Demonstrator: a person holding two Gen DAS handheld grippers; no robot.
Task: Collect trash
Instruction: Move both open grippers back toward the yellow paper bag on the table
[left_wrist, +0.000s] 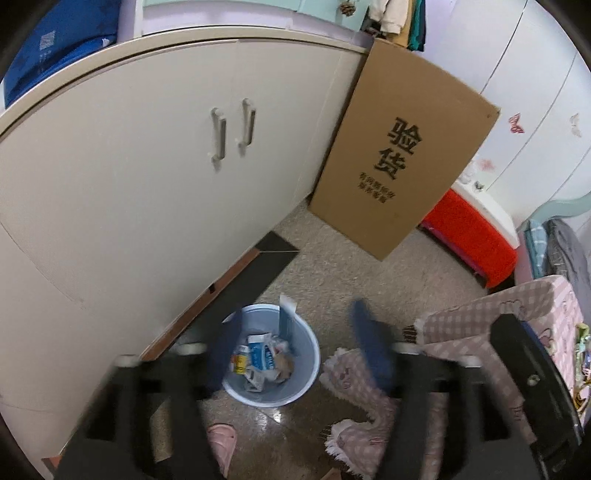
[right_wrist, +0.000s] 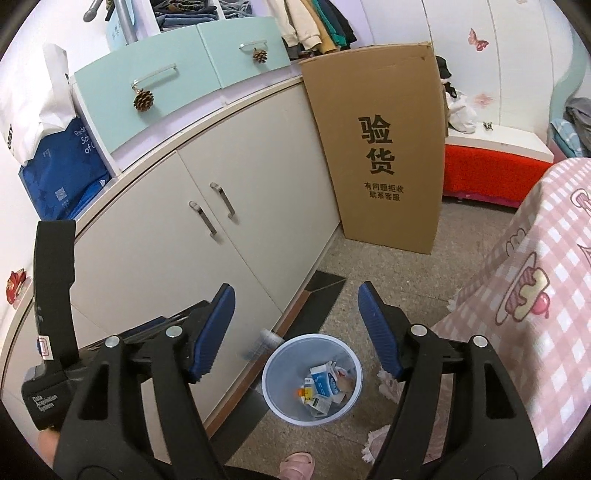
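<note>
Two cabinet doors (right_wrist: 207, 236) fill the left side, with a tall cardboard box (right_wrist: 388, 147) leaning at their far end. On the floor beside the cabinet stands a pale blue bin (right_wrist: 271, 373) holding crumpled cartons and wrappers (right_wrist: 325, 387). The left gripper (left_wrist: 291, 343) and the right gripper (right_wrist: 295, 328) hang above it, jaws spread, nothing between them. A blurred clear piece (right_wrist: 264, 341) shows just beside the rim.

left gripper (left_wrist: 295, 332) jaws apart, empty, above trash-filled blue bin (left_wrist: 312, 360).
</note>
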